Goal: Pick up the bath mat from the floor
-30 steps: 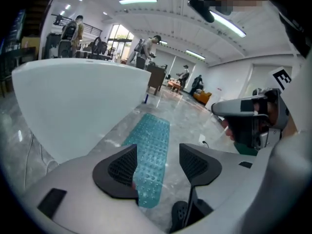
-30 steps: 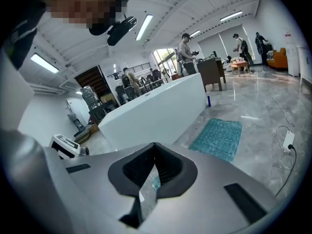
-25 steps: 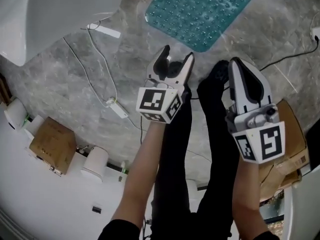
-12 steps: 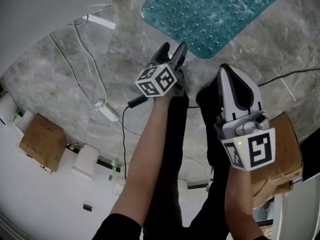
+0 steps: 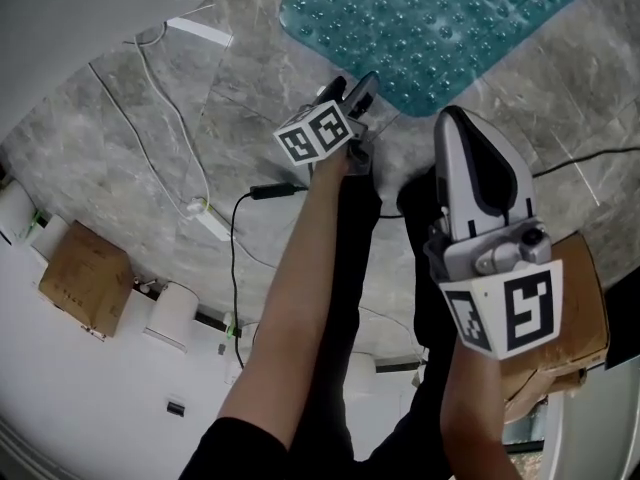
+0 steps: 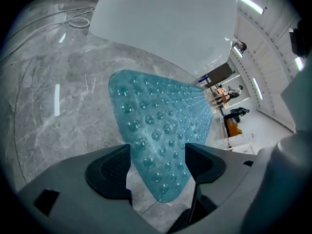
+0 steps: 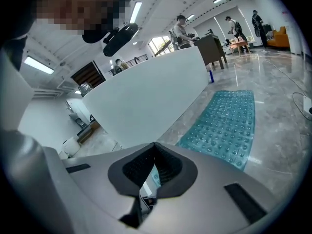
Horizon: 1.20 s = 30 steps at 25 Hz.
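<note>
Head view, mat: the teal bath mat [image 5: 430, 18] lies flat on the grey stone floor [image 5: 130, 138], not yet lifted.
Head view, left gripper: the left gripper [image 5: 352, 93] hovers at the mat's near corner, jaws opening.
Head view, right gripper: the right gripper [image 5: 457, 123] hangs just short of the mat's near edge.
Head view, risk: a black cable [image 5: 270, 190] near that corner could snag.
Head view, writing: square markers only; any print on the cardboard box [image 5: 85, 273] is too small to read.
Left gripper view, jaws: apart and widening, with the mat's corner framed between the pads [image 6: 109, 167], untouched.
Left gripper view, risk: the thin edge lies flat on smooth stone, so the pads may skid over it or pinch a lip that slips free.
Right gripper view, jaws: together and empty, with the mat ahead.
Right gripper view, writing: none legible.
</note>
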{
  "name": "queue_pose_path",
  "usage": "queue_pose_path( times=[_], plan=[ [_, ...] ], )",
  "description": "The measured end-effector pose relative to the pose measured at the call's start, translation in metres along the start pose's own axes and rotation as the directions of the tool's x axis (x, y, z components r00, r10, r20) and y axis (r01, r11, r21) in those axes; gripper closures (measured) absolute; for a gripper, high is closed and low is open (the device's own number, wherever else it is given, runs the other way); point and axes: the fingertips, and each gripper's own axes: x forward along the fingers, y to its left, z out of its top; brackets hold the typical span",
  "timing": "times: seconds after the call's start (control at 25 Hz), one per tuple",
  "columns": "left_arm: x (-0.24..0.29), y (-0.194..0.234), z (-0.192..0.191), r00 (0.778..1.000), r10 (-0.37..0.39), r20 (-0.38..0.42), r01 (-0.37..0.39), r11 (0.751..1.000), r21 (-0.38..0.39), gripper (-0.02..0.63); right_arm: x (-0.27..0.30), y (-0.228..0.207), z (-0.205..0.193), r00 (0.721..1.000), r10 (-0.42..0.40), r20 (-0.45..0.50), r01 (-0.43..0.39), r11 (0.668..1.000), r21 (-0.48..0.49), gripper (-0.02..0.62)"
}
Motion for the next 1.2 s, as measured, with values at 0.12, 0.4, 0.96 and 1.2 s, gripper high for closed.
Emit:
queue_pose_path(
  times=[0.12,0.4,0.96,1.2],
  plan=[
    [0.014,0.014,0.004,1.0,0.003,0.022,-0.002,0.999,-0.046,0.256,0.004,-0.008,0.004,1.0,-0.01,0.015,0.009,1.0,0.013,0.583],
    [0.024,0.026,0.001,0.998,0.028,0.063,-0.017,0.985,-0.169,0.262,0.002,-0.013,0.011,0.999,0.007,0.034,-0.008,1.0,0.026,0.583],
    [0.03,0.033,0.0,0.975,0.22,0.037,-0.213,0.966,-0.147,0.296,-0.002,-0.022,0.012,0.999,-0.006,0.05,0.003,0.998,0.059,0.583],
    [0.039,0.026,0.002,0.933,0.356,0.045,-0.349,0.93,-0.111,0.279,0.0,-0.021,0.016,0.998,-0.004,0.059,0.0,0.998,0.066,0.583]
  ],
)
